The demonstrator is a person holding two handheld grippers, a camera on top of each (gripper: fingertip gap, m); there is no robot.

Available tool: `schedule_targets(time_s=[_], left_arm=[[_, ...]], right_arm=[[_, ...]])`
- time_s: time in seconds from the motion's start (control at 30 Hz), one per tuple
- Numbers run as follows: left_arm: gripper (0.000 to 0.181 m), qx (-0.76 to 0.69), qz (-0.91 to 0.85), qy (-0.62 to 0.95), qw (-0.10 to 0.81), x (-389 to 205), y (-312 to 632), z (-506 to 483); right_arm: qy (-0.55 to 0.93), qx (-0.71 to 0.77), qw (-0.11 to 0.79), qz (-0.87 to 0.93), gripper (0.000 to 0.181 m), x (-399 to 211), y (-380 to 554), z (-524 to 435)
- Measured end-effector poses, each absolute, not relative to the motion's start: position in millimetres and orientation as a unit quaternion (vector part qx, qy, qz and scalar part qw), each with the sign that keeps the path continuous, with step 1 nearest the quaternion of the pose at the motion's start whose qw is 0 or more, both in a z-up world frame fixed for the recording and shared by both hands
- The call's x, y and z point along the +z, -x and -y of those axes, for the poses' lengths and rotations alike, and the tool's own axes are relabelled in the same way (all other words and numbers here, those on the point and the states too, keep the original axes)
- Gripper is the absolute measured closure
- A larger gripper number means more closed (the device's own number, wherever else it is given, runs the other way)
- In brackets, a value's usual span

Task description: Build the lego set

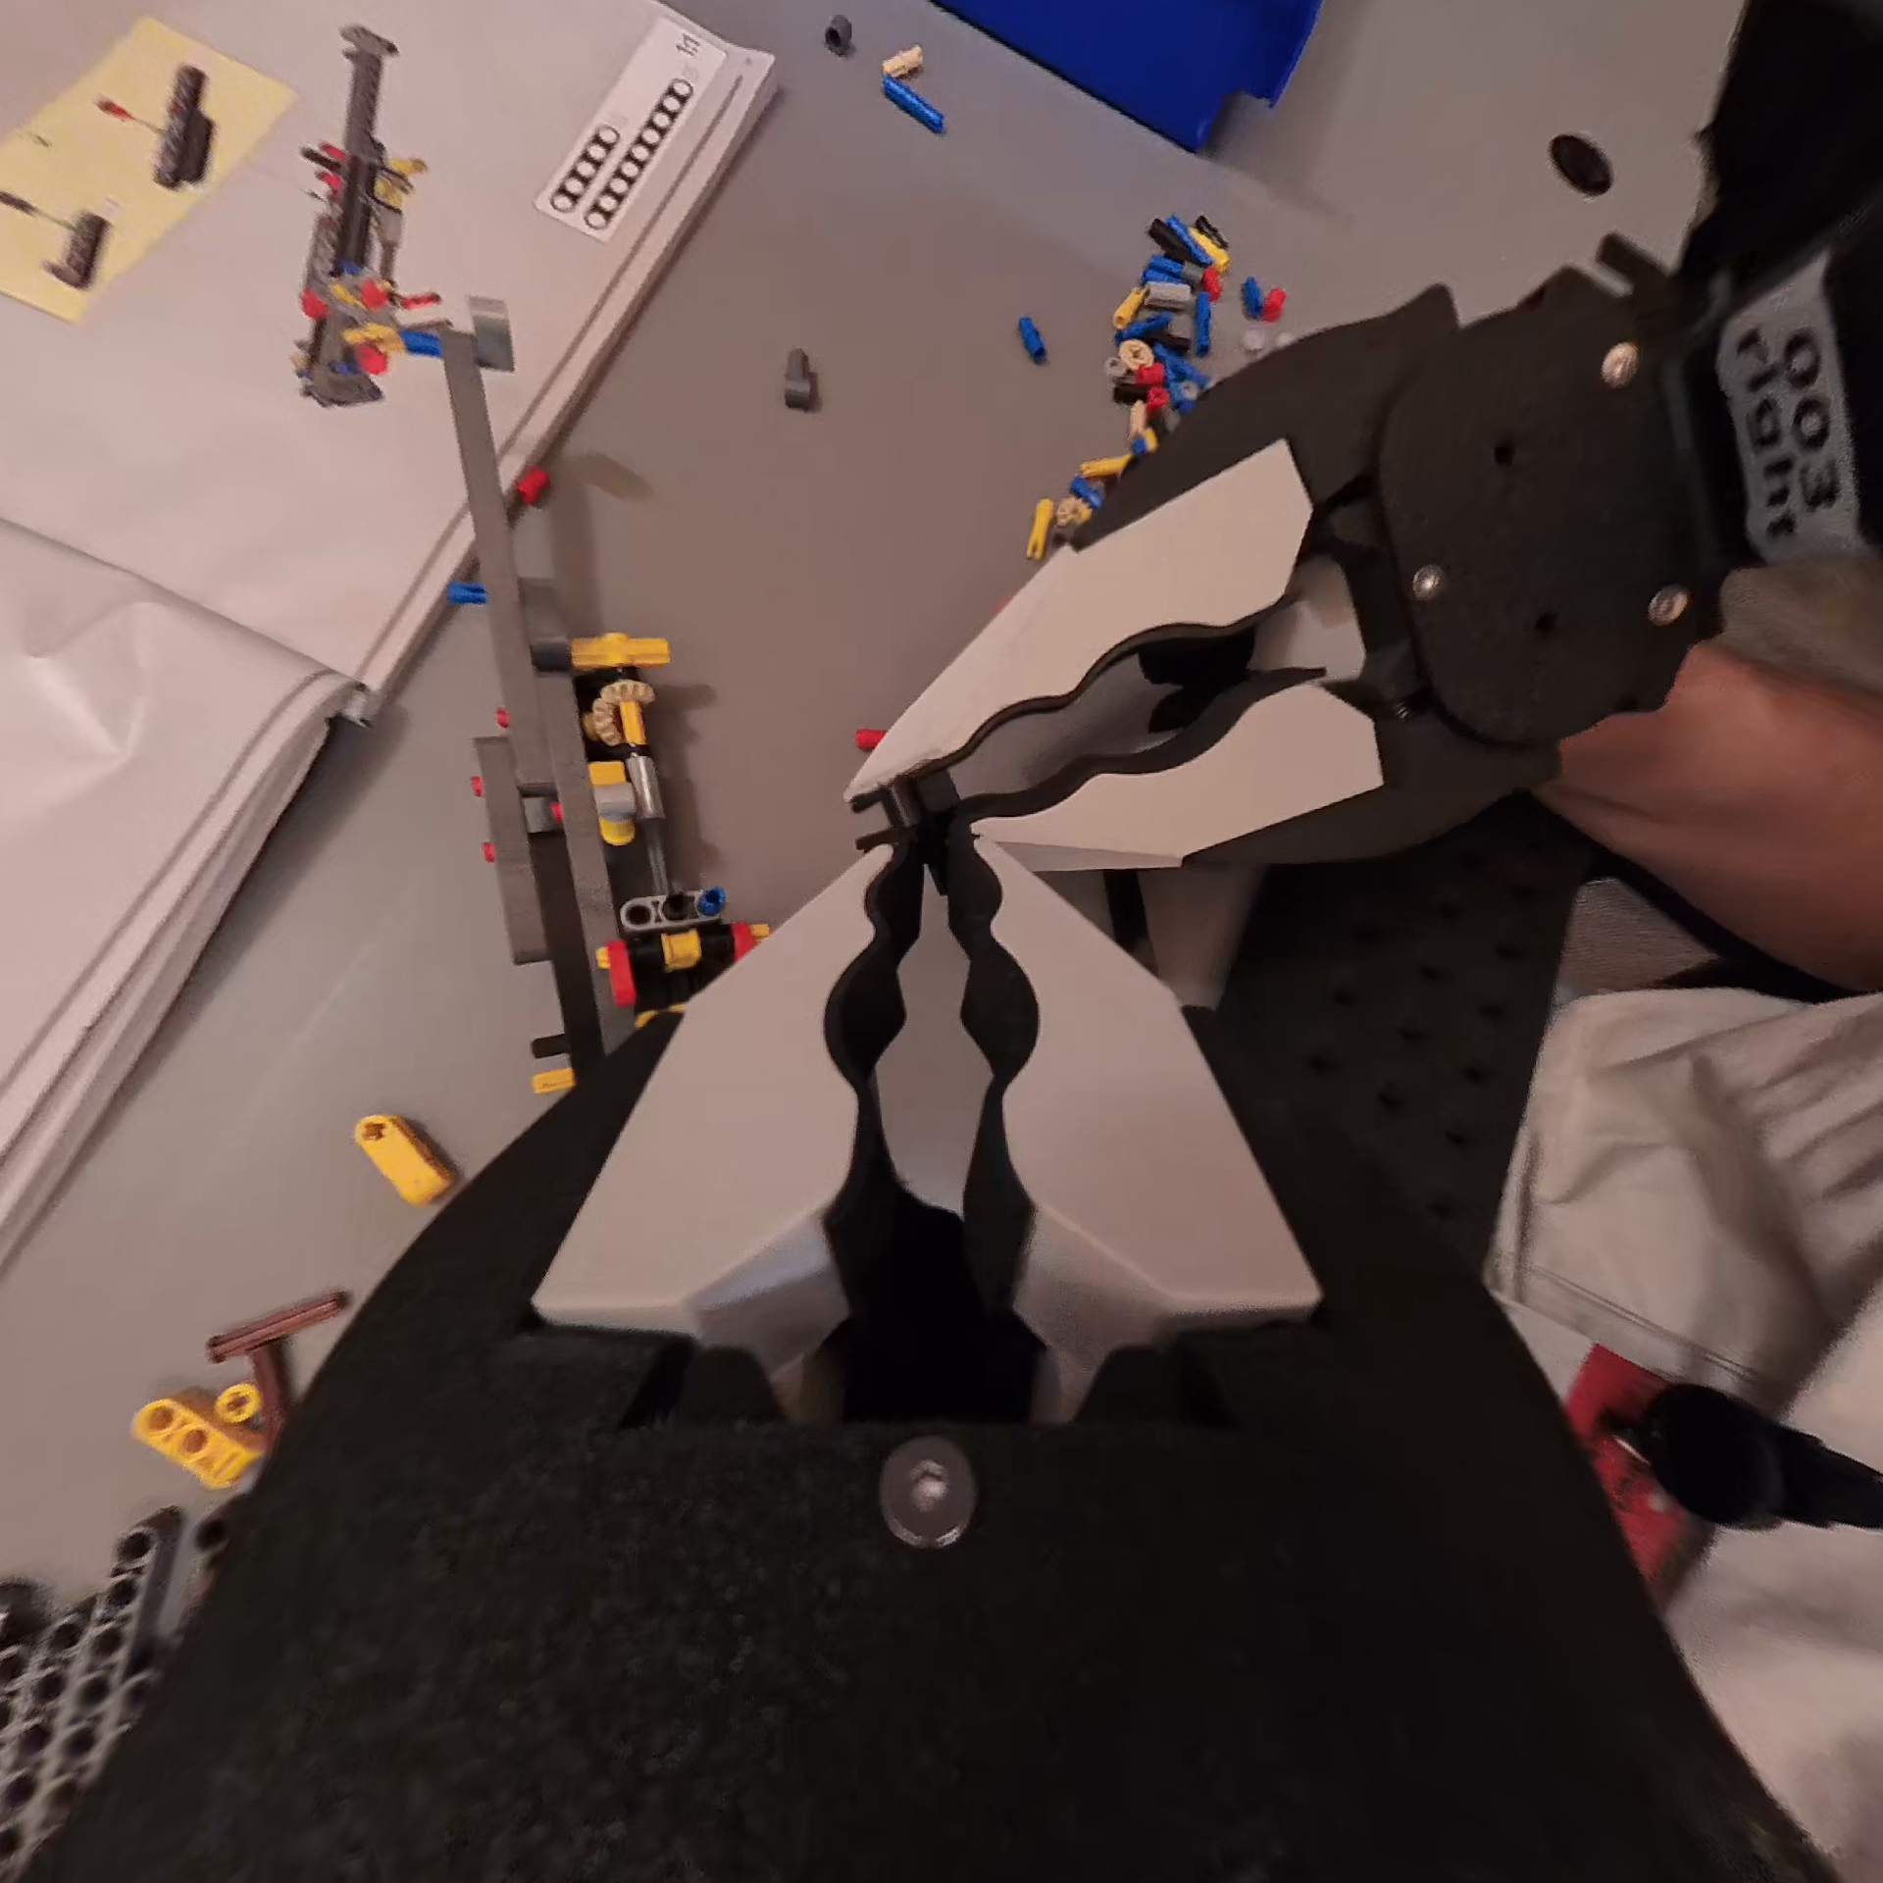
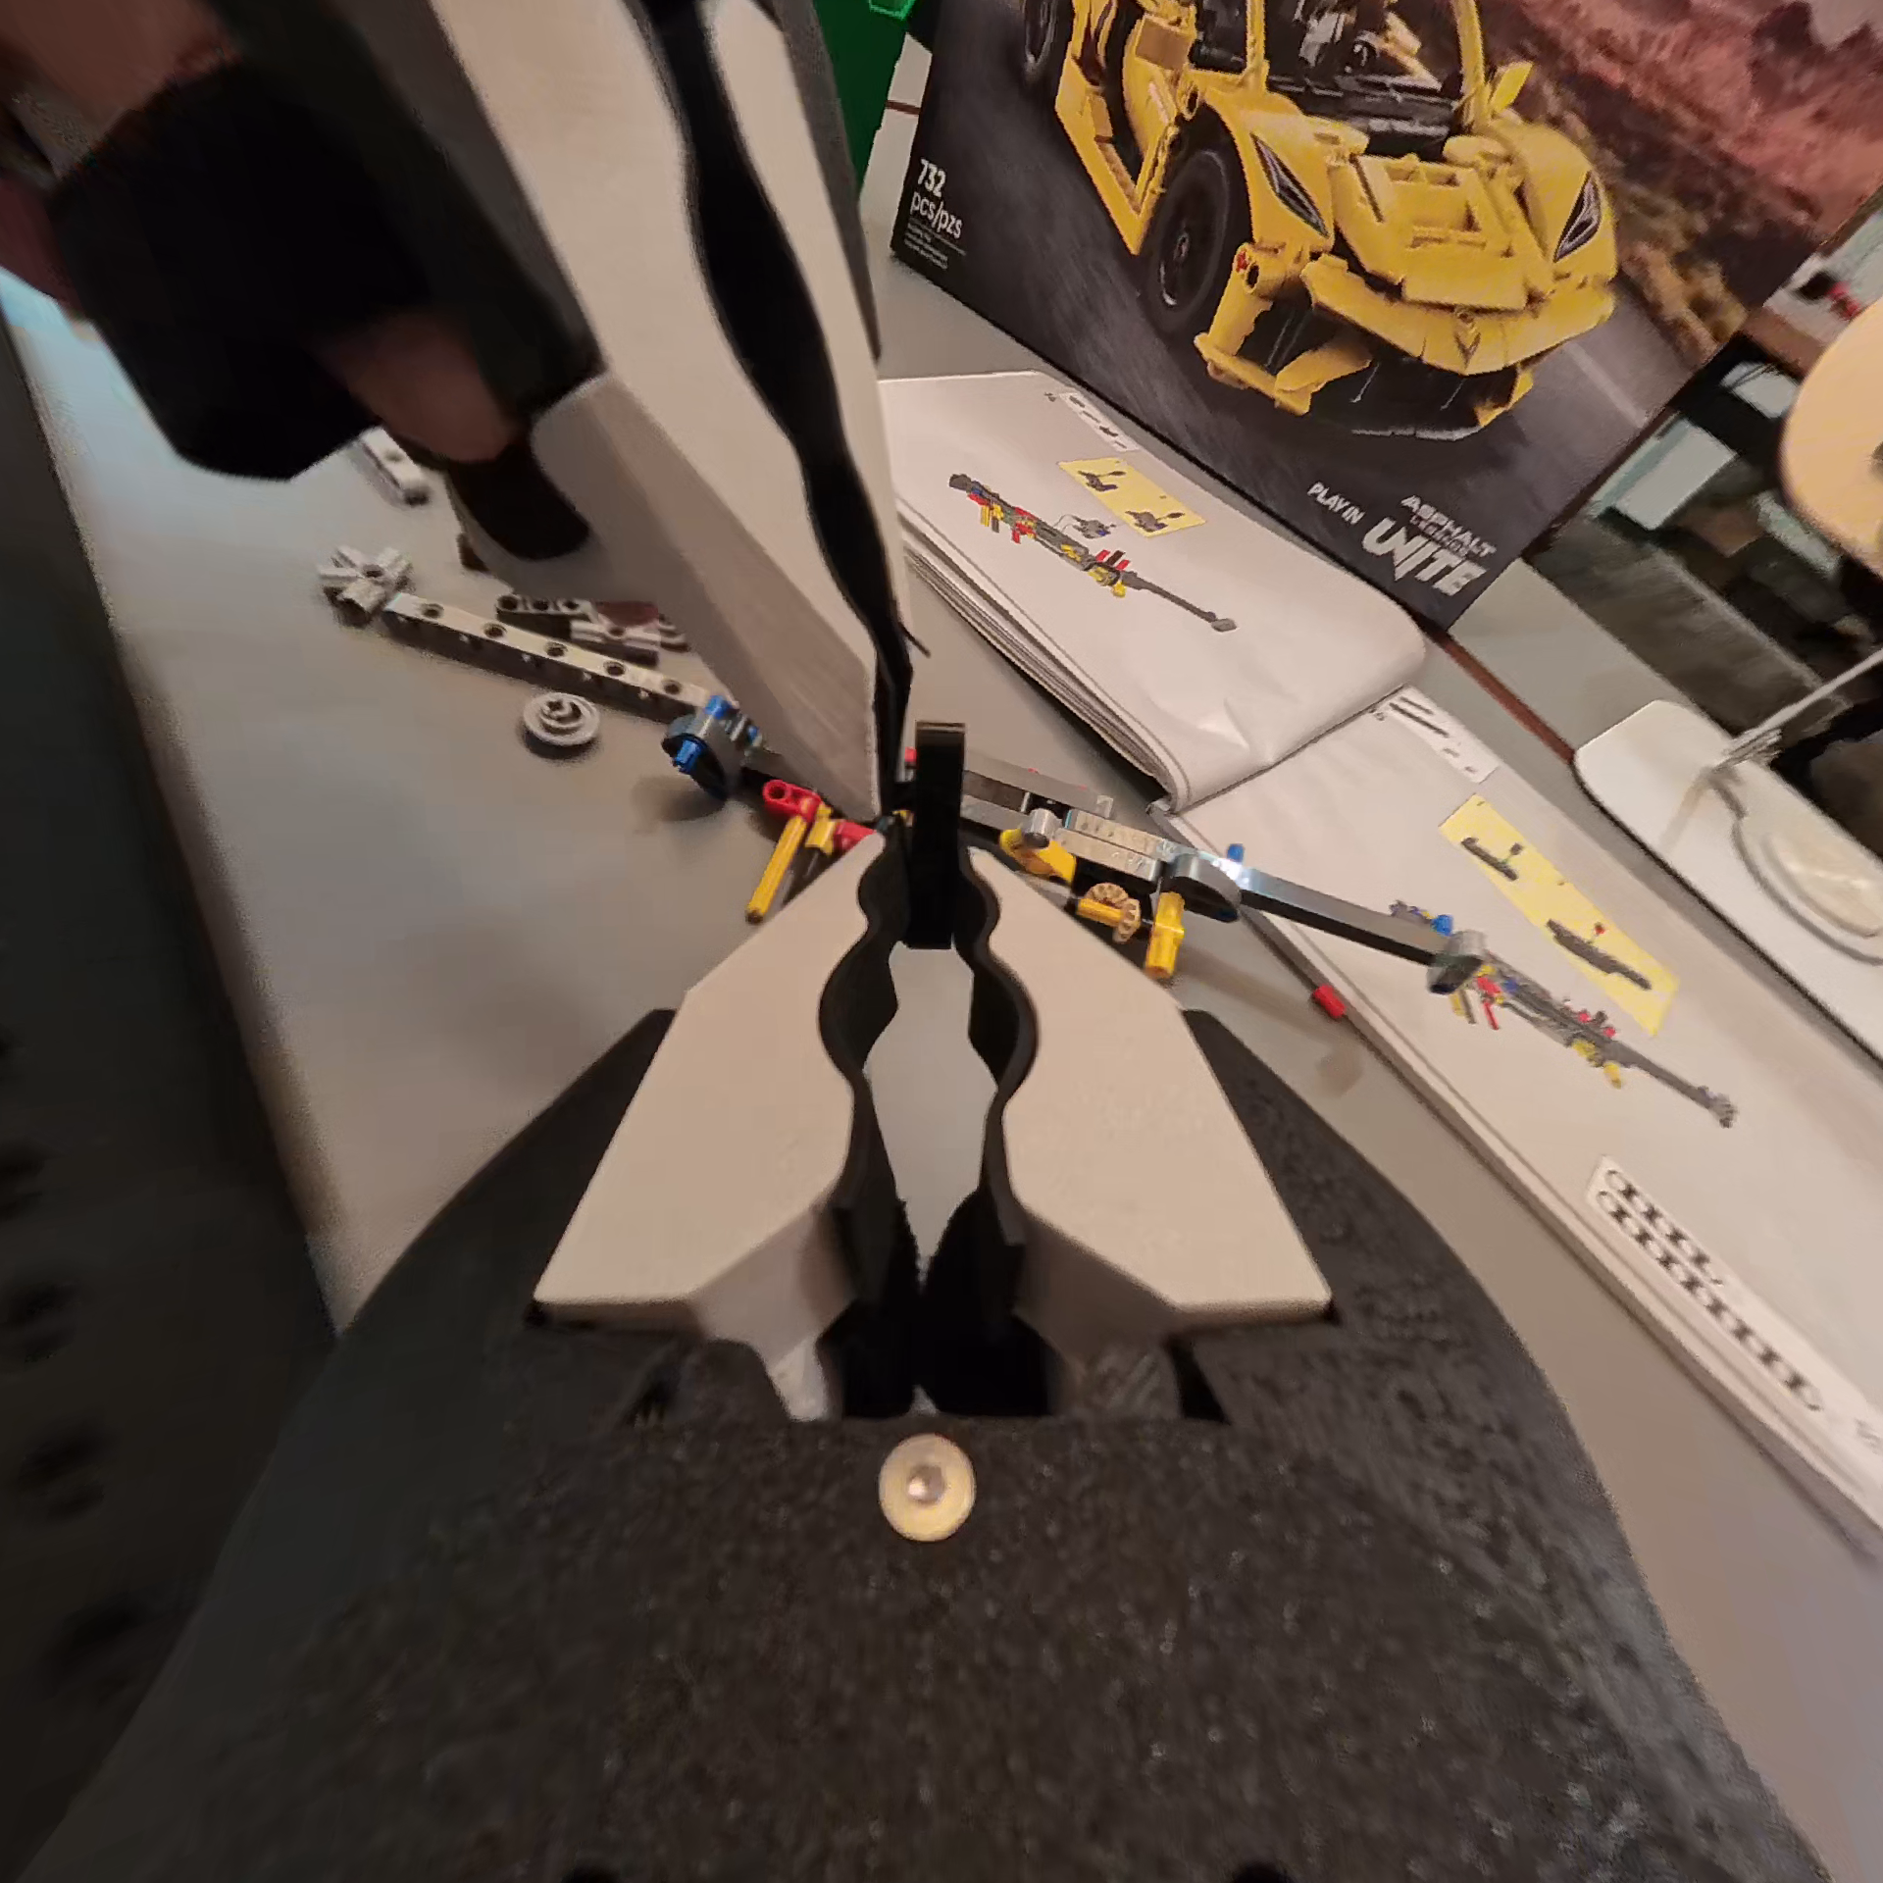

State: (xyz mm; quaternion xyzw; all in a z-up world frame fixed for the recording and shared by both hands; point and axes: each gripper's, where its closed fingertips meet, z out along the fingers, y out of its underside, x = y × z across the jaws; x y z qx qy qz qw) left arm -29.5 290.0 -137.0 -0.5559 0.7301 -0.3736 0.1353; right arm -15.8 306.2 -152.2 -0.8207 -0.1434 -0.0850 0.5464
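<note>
My right gripper (image 2: 925, 866) is shut on a small black Lego beam (image 2: 937, 815) that stands upright between its tips. My left gripper (image 1: 922, 866) is shut, and its tips meet the right gripper (image 1: 897, 805) at that black piece above the table. A small dark part sits pinched in the left tips; its shape is hidden. In the right wrist view the left gripper (image 2: 889, 785) comes down from the top, touching the beam's left side. The half-built grey, yellow and red assembly (image 1: 611, 815) lies on the table behind them and also shows in the right wrist view (image 2: 1111, 856).
An open instruction booklet (image 1: 255, 509) lies at the left, and the set's box (image 2: 1325, 255) stands behind it. A pile of small pins (image 1: 1172, 316) and a blue bin (image 1: 1141, 61) are at the back. Loose yellow parts (image 1: 402, 1157), a grey beam (image 2: 540, 652) and a person's hand (image 1: 1732, 815) are near. Left and right tips are no more than a few centimetres apart.
</note>
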Motion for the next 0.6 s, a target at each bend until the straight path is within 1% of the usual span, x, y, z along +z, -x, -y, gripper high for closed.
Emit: schedule_targets(time_s=[0.13, 0.37, 0.47, 0.6], left_arm=[[0.178, -0.406, -0.716, 0.561, 0.088, -135.4, 30.7, -289.6], [0.177, -0.417, -0.716, 0.558, 0.051, -139.1, 33.8, -290.2], [0.177, -0.417, -0.722, 0.551, 0.036, -140.4, 35.3, -290.5], [0.177, -0.408, -0.731, 0.545, 0.037, -143.0, 34.8, -290.2]], right_arm=[[0.817, -0.106, 0.546, 0.152, 0.174, -150.5, 15.6, -306.7], [0.811, -0.159, 0.532, 0.186, 0.174, -153.0, 15.6, -307.4], [0.812, -0.156, 0.530, 0.190, 0.174, -154.5, 17.0, -307.3], [0.817, -0.149, 0.524, 0.190, 0.174, -158.0, 16.9, -306.7]])
